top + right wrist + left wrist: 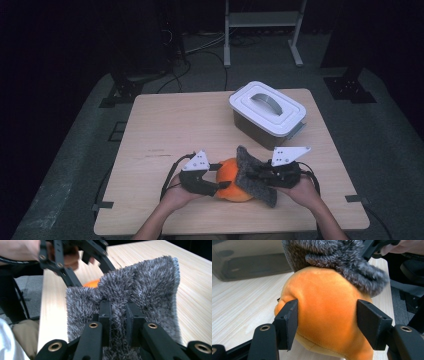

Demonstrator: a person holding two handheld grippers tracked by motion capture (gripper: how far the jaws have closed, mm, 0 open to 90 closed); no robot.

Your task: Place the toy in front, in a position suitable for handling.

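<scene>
Dark room w/ cables on the floor behind; light wood table (165, 130) in the middle. Near the front edge, roughly centre, sits an orange plush toy (231, 181), resting on the table. Left gripper (214, 179) comes in from its left side: jaws spread, one on each flank of the plush toy, touching or just about, not squeezing it flat. Right gripper (252, 175) is clamped on a grey fuzzy cloth (255, 175), pinching a fold of it between its jaws; cloth drapes over the right/top side of the toy, touching it. Farther back, towards the right far corner, a white-lidded storage box (267, 112) w/ grey handle, lid on, well apart from both grippers.
</scene>
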